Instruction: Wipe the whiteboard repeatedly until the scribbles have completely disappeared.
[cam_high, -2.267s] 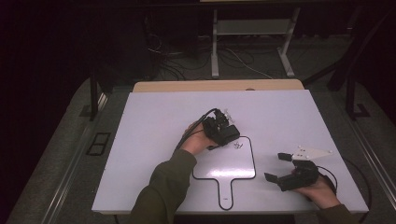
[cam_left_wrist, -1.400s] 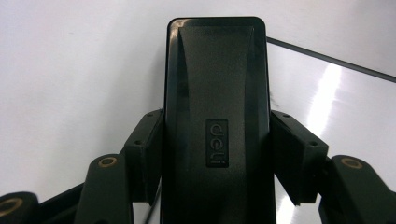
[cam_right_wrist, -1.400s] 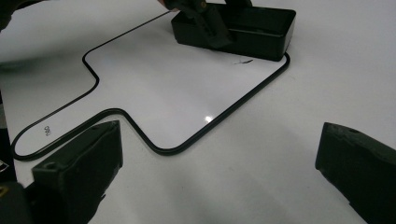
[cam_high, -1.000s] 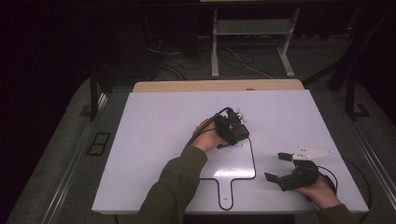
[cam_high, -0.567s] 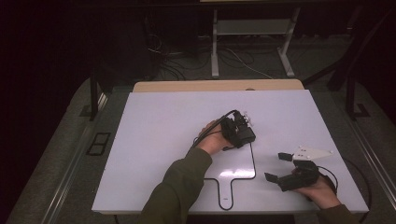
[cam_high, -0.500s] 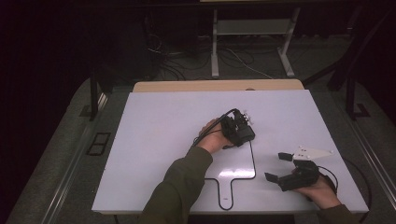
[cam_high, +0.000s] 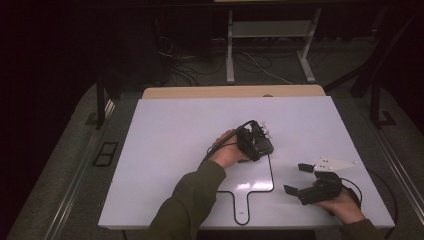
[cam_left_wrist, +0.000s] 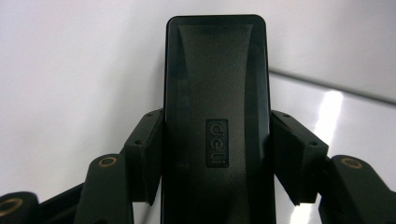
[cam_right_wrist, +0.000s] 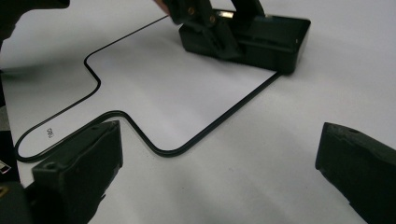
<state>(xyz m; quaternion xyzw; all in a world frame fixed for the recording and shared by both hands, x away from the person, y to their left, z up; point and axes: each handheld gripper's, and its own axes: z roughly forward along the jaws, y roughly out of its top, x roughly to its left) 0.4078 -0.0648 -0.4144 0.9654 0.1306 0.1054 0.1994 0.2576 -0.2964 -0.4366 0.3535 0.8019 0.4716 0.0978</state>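
Note:
A black rectangular box (cam_left_wrist: 217, 93) with a "deli" mark on top sits between my left gripper's (cam_left_wrist: 217, 140) jaws, which are shut on its sides. In the high view, the left gripper (cam_high: 256, 141) and box (cam_high: 265, 146) are at the table's middle, on the far right corner of a black paddle-shaped outline (cam_high: 250, 186). The right gripper view shows the box (cam_right_wrist: 278, 39) resting on the table surface at that corner, with the left gripper's fingers (cam_right_wrist: 205, 23) on it. My right gripper (cam_high: 298, 178) stands open near the front right of the table, its jaws (cam_right_wrist: 219, 177) wide apart with nothing between them.
The white table top (cam_high: 175, 130) has free room at the left and back. A wooden edge (cam_high: 230, 92) runs behind it. Past the table lie a dark floor, cables and a metal frame (cam_high: 270, 30). A grey three-cornered plate (cam_high: 334, 162) tops the right gripper.
My left gripper has carried the black box to the right across the outline, to its far right corner. The right gripper has stayed put and open.

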